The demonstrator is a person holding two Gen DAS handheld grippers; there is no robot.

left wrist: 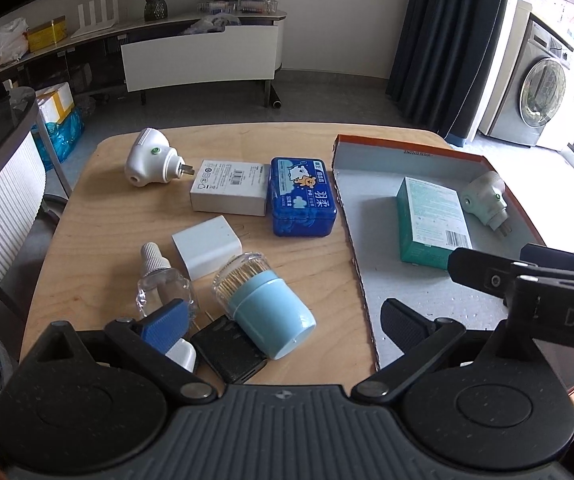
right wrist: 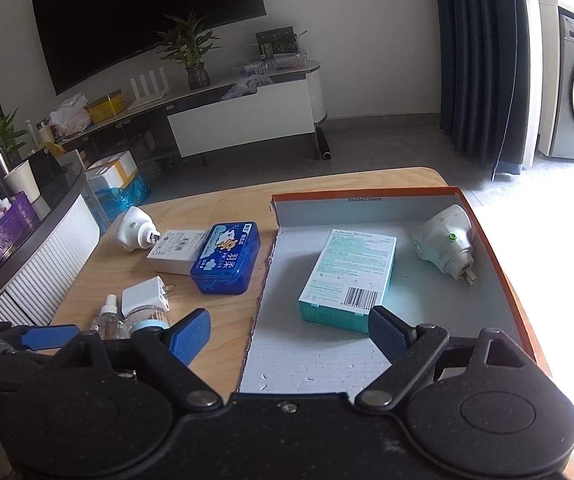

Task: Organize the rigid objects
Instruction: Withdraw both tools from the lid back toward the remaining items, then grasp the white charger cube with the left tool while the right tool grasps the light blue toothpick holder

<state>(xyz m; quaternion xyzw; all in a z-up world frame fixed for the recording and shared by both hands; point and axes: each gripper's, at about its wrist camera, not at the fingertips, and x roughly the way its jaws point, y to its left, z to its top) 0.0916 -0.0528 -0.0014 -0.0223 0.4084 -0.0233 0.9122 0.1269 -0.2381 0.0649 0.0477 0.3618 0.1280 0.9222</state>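
A shallow grey tray (left wrist: 427,292) with an orange rim lies on the right of the wooden table (left wrist: 99,240). In it are a teal bandage box (right wrist: 347,276) and a white plug-in device (right wrist: 445,240). Left of the tray lie a blue tin (left wrist: 301,196), a white carton (left wrist: 229,192), a second white plug-in device (left wrist: 151,158), a white charger (left wrist: 207,252), a clear bottle (left wrist: 159,284) and a tipped light-blue toothpick jar (left wrist: 265,308). My left gripper (left wrist: 285,324) is open, low over the jar. My right gripper (right wrist: 289,334) is open above the tray's near left edge, holding nothing.
A black flat item (left wrist: 229,354) and a small white piece (left wrist: 183,354) lie at the table's near edge under my left fingers. The right gripper's black body (left wrist: 527,280) hangs over the tray's near right. A ribbed white cabinet (right wrist: 47,272) stands left of the table.
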